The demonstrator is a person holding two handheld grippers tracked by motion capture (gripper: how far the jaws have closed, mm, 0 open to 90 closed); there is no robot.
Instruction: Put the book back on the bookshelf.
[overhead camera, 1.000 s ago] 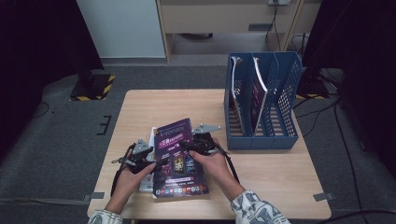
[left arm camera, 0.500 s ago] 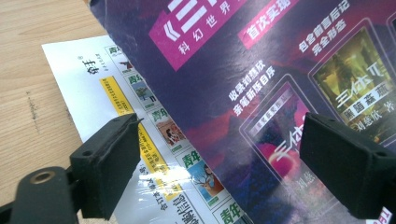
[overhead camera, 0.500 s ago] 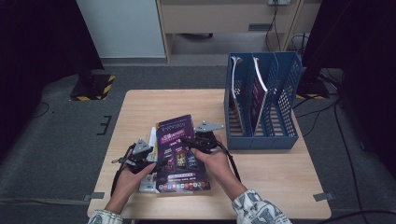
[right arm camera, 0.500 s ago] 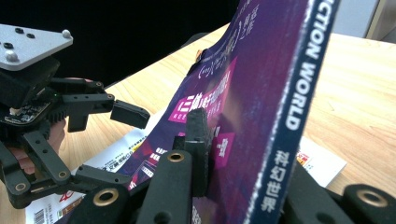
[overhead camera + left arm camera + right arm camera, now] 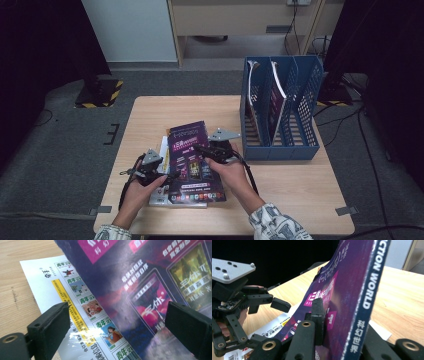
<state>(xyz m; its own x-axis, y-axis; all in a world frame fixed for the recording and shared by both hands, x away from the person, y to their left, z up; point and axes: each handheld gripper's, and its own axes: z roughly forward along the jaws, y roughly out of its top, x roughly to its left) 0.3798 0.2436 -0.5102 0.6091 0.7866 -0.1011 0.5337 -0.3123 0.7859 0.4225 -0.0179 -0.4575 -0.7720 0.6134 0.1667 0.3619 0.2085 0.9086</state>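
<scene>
Presently, as I held things:
Right gripper (image 5: 204,150): pinched the purple magazine (image 5: 192,162) at its spine edge, jaws pressed on it, cover tilted up on that side.
Left gripper (image 5: 170,176): jaws spread wide and just been opening; the magazine's left edge lay between them, the pads not pressing on it.
Purple magazine: lay at the front middle of the bench (image 5: 150,115), resting over a white booklet (image 5: 65,287), between my two hands.
White booklet: flat on the bench, showing past the magazine's left edge.
Blue file rack (image 5: 305,105): stood at the bench's right, magazines upright in it, apart from my right gripper.
</scene>
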